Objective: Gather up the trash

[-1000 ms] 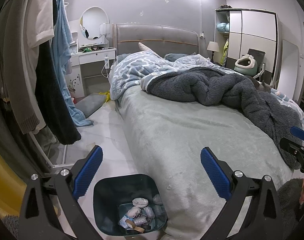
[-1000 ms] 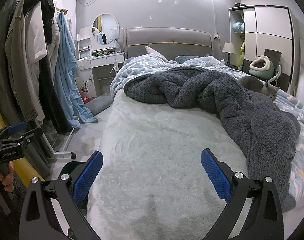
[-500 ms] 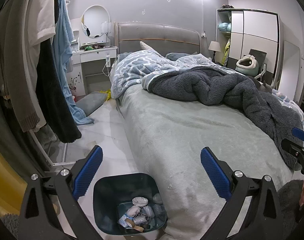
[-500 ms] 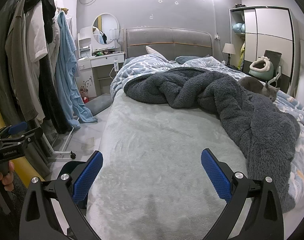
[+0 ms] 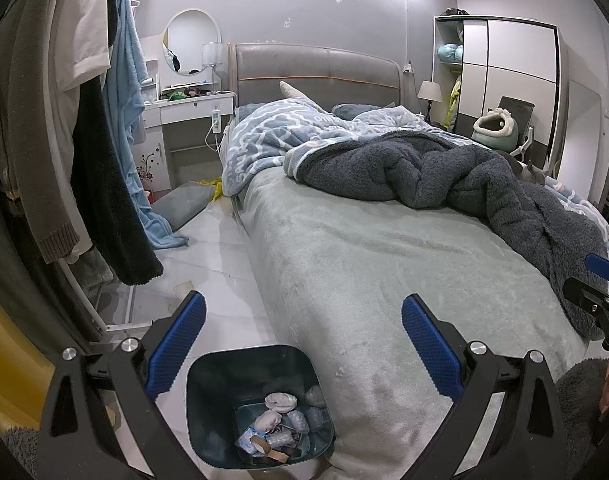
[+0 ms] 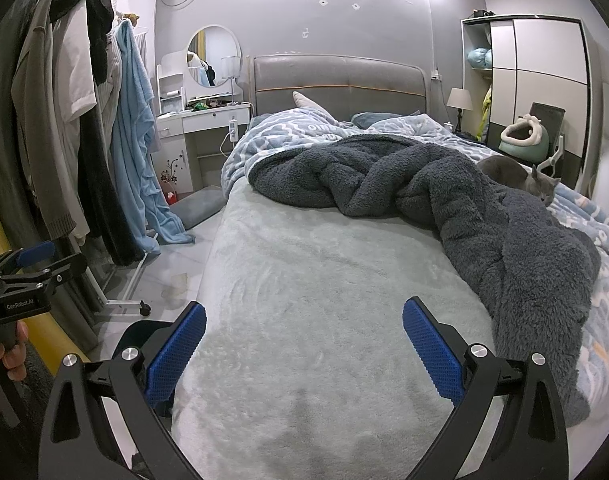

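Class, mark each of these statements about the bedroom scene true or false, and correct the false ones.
1. The trash bin on the floor already holds crumpled wrappers. True.
2. The left gripper is clamped on a piece of trash. False: its jaws are wide open and hold nothing.
3. A grey cat lies on the bed beside the dark fleece blanket. True.
4. The right gripper is shut. False: it is open and empty above the bed.
5. The bin stands on the bed. False: it stands on the floor, at the bed's foot corner.
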`<act>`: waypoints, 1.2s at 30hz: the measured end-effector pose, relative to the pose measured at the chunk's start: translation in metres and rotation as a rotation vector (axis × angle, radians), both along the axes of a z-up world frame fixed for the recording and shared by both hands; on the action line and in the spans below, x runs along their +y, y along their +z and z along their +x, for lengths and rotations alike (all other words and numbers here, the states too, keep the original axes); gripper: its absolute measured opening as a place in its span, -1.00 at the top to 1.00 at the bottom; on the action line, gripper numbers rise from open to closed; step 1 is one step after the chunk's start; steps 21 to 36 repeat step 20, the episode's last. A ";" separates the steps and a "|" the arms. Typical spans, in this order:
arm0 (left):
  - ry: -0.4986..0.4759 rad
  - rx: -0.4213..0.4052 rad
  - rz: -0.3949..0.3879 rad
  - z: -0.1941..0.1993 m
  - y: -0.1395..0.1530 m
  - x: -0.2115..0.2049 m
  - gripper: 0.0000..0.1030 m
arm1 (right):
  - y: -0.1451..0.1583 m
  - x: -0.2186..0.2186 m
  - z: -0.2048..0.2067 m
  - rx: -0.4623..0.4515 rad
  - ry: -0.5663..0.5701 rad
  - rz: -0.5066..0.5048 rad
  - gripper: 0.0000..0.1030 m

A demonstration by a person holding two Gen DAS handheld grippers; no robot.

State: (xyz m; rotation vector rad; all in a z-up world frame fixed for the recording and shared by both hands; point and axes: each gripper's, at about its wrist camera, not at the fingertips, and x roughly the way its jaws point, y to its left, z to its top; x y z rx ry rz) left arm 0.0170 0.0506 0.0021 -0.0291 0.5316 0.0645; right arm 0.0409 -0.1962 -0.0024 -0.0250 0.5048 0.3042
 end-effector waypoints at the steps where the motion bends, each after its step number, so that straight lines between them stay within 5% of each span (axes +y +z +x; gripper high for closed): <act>1: 0.000 0.000 -0.001 0.000 0.000 0.000 -0.94 | 0.000 0.000 0.000 0.000 0.000 0.000 -0.93; 36: 0.003 0.009 -0.007 -0.003 -0.004 -0.001 -0.94 | 0.000 0.000 0.001 0.000 0.001 0.000 -0.93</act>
